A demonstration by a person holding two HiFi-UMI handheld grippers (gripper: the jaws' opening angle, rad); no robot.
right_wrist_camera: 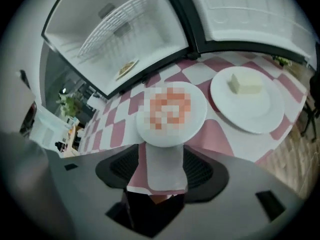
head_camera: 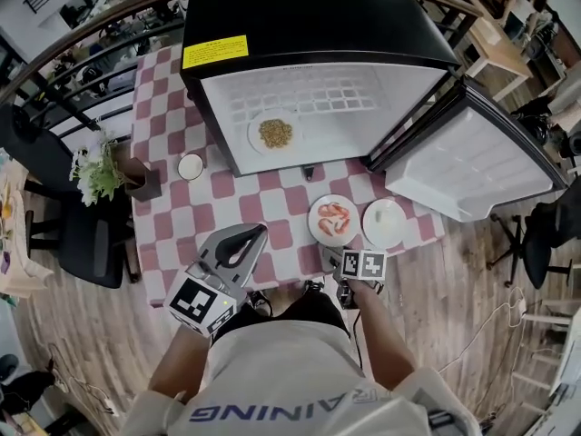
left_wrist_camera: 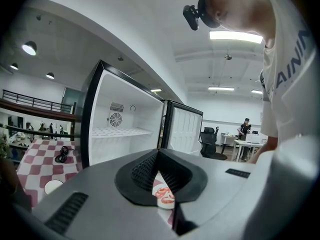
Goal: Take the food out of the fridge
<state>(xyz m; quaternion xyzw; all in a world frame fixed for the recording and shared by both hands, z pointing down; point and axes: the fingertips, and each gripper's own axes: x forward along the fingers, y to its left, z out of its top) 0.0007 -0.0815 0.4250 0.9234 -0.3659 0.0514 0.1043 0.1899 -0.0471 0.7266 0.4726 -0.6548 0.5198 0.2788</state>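
I am standing at a table [head_camera: 227,209] with a pink and white checked cloth. I am holding a gripper in each hand.

My right gripper [right_wrist_camera: 161,154] is pointing down at the near edge of the table. Its jaws are standing wide apart and are not pinching anything. A plate of pink shrimp [head_camera: 333,218] is sitting on the cloth right in front of those jaws. The plate's near rim is just at the tips, but the pads are not pressing on it.

My left gripper [head_camera: 257,232] is hanging over the near part of the table, to the left of the shrimp plate. It is pointing almost level toward the fridge [head_camera: 309,25]. Its jaws are closed together, with nothing between them.

Just to the right of the shrimp plate, another white plate [head_camera: 384,222] is lying on the cloth. It has a pale block of food on it.

The fridge is standing at the back of the table, and its door [head_camera: 472,162] is swinging wide open to the right. One more plate [head_camera: 275,133] is waiting inside, on the bottom of the fridge under the wire shelf [head_camera: 309,98]. It has a heap of small brown bits on it.

A small white cup [head_camera: 191,166] is sitting on the cloth left of the fridge. A potted plant [head_camera: 98,173] is standing farther left, at the table's edge.
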